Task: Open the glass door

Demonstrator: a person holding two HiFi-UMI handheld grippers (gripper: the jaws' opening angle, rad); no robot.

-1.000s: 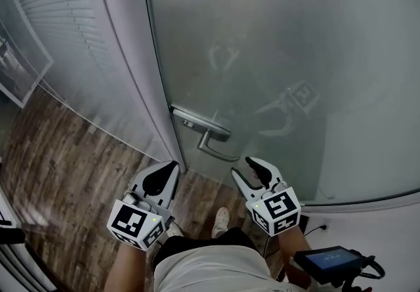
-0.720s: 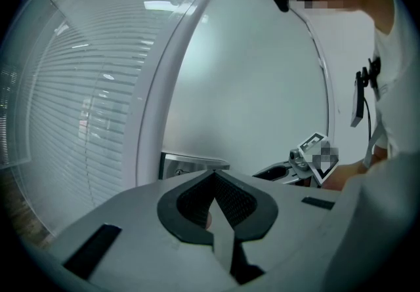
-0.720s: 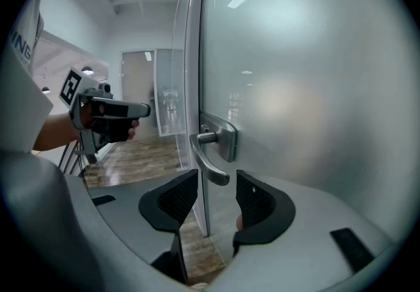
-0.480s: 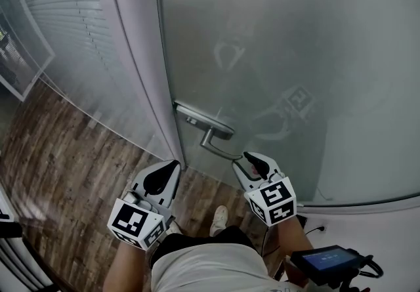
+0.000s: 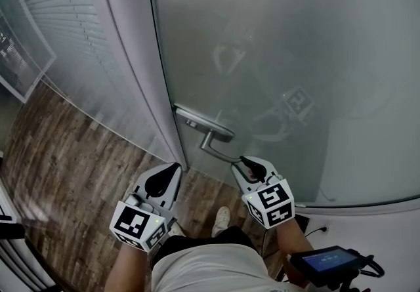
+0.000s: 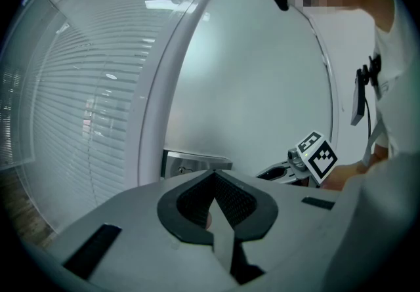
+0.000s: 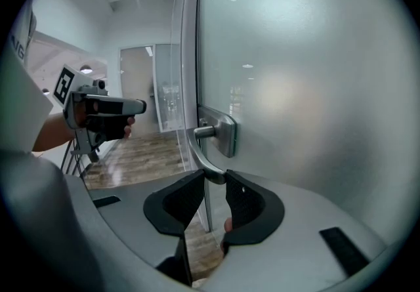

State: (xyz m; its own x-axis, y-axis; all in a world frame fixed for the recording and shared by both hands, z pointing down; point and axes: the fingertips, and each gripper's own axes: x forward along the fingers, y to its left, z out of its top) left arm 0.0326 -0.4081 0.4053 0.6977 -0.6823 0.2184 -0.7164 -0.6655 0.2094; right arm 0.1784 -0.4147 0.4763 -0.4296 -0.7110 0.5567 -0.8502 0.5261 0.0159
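Observation:
The frosted glass door (image 5: 282, 41) stands closed, with a metal lever handle (image 5: 211, 146) below its lock plate (image 5: 203, 123). My right gripper (image 5: 244, 165) reaches up to the lever's free end. In the right gripper view the handle (image 7: 200, 153) curves down into the right gripper (image 7: 214, 178). Its jaws have just been closing, and both tips now press the lever's end. My left gripper (image 5: 169, 171) hovers left of the handle, near the door's edge. Seen in its own view, the left gripper (image 6: 214, 182) is shut with nothing in it.
A grey door frame post (image 5: 131, 54) runs beside the door, with a blinds-covered glass wall (image 5: 59, 35) to its left. Wooden floor (image 5: 65, 153) lies below. A tablet-like device (image 5: 328, 261) hangs at the lower right, and a shoe (image 5: 221, 220) shows between the grippers.
The right gripper moved up and left to the lever's free end, and its jaws narrowed onto it. The left gripper stayed put.

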